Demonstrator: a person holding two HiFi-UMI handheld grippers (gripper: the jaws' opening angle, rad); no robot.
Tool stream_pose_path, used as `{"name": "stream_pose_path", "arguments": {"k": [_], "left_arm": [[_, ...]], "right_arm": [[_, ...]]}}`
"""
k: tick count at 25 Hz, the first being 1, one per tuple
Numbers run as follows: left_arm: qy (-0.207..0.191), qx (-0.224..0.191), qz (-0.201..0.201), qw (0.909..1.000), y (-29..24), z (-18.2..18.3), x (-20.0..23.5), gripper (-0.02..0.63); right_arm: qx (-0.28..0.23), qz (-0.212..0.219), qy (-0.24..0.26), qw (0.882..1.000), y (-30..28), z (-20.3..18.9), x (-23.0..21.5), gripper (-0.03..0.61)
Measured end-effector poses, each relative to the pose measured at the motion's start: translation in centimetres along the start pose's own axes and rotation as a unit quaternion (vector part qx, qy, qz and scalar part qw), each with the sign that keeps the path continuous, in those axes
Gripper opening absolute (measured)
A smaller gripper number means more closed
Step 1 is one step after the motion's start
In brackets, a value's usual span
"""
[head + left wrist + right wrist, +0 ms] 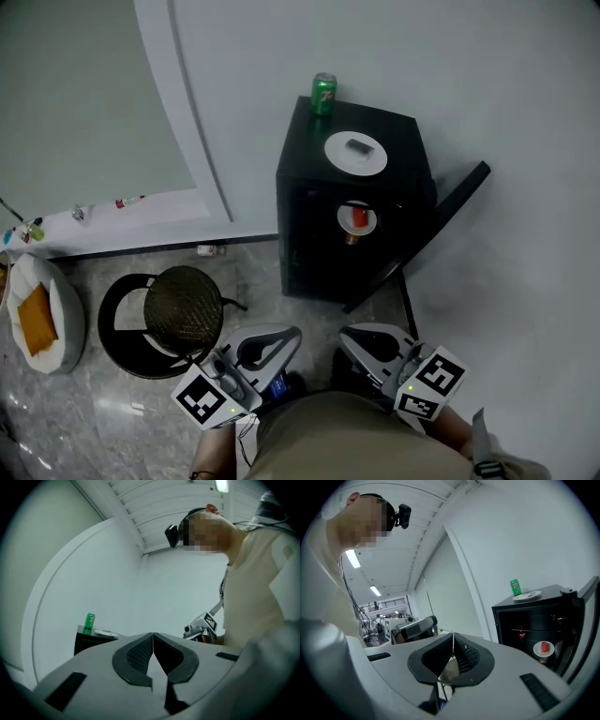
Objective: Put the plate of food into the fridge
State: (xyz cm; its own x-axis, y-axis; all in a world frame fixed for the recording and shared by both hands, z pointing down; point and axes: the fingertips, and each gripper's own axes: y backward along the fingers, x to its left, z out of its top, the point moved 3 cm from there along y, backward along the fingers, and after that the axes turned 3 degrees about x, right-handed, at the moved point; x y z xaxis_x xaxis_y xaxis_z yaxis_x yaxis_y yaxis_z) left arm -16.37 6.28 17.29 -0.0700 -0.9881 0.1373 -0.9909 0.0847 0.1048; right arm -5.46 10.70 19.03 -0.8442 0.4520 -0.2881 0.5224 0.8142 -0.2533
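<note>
While the plate of food [357,218] sits inside the open fridge [305,246], your left hand-held gripper [294,331] and right hand-held gripper [345,333] hang before it, both fully closed, empty.

Glossy black fridge [305,225], polished stone floor [84,422], shiny metal can [323,94]

- The fridge [309,216] is a small black box standing upright on the floor, straight ahead of the fingertips of the left gripper [292,331] and the right gripper [345,333] and apart from both. Its door [459,192] stands open on the right.
- 1 plate of red food [357,218], white and round, sits inside on a shelf.
- 1 top plate [356,153], white with a small dark piece on it, lies flat on the fridge's top, farther from the fingers.
</note>
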Motion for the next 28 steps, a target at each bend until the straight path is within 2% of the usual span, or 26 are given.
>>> {"name": "stream_pose_path", "arguments": {"k": [4, 8, 15, 19, 28], "left_arm": [[-0.008, 0.015, -0.001, 0.9999, -1.3, -0.2, 0.6, 0.009], [-0.020, 0.012, 0.033, 0.9992, -3.0, -0.2, 1.7, 0.009], [-0.022, 0.048, 0.038, 0.9979, -8.2, -1.1, 3.0, 0.009], [-0.036, 0.068, 0.043, 0.9961, -11.4, -1.4, 3.6, 0.009], [-0.070, 0.081, 0.068, 0.9919, -18.8, -0.9, 6.1, 0.009]], "right_arm": [[-0.003, 0.004, -0.005, 1.000, -0.1, 0.3, -1.4, 0.020], [0.003, 0.009, -0.010, 1.000, 0.3, 0.6, -3.5, 0.020], [-0.007, 0.023, -0.017, 1.000, 1.3, 2.0, -8.4, 0.020], [-0.012, 0.032, -0.019, 0.999, 2.2, 2.8, -11.4, 0.020], [-0.013, 0.094, -0.013, 0.995, 3.5, 4.1, -15.9, 0.020]]}}
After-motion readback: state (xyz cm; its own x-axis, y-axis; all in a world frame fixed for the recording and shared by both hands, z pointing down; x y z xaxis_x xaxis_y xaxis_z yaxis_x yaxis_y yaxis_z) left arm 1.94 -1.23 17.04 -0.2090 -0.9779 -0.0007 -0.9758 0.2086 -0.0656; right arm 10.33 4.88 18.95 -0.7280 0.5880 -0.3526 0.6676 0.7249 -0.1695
